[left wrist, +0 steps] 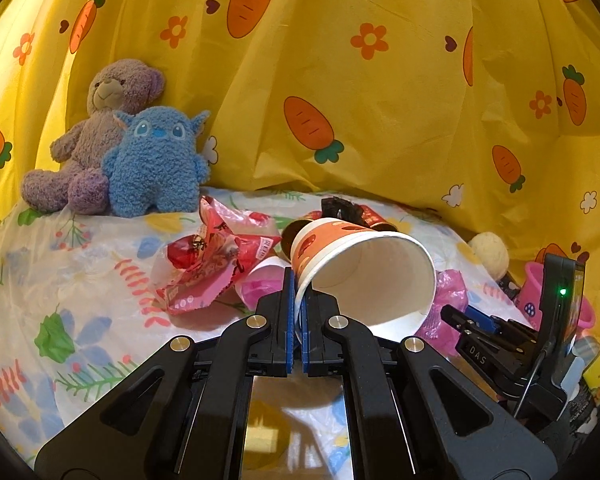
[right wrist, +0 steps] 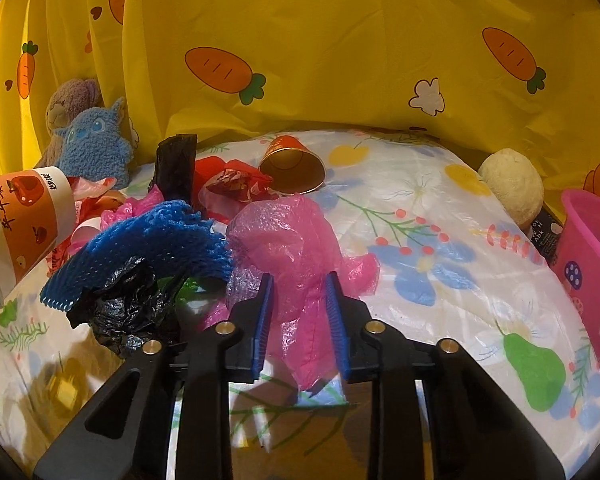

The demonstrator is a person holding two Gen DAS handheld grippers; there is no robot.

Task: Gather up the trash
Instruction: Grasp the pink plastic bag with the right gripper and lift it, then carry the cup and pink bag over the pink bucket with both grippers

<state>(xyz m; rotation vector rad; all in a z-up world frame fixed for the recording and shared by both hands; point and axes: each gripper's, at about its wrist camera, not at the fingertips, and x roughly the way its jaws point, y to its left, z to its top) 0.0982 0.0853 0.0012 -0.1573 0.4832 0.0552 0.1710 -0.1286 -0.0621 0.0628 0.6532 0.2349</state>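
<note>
Orange paper cup [left wrist: 356,264] tilted; pink bag [right wrist: 300,256] crumpled.

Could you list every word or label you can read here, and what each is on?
"DAS": right gripper.
"年年柿柿", roughly: orange cup, held by the left gripper.
Red wrapper: print too crumpled to read.
Dark box by the pink bin: letters too fragmentary.

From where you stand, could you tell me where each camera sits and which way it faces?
Left wrist: rides on the left gripper, looking along its fingers, shut on the rim of an orange paper cup; the right gripper shows at lower right.
Right wrist: rides on the right gripper, looking down at a pink plastic bag lying between its jaws.
Shared: the cup, the pink bag, the blue plush toy and the yellow carrot curtain.
</note>
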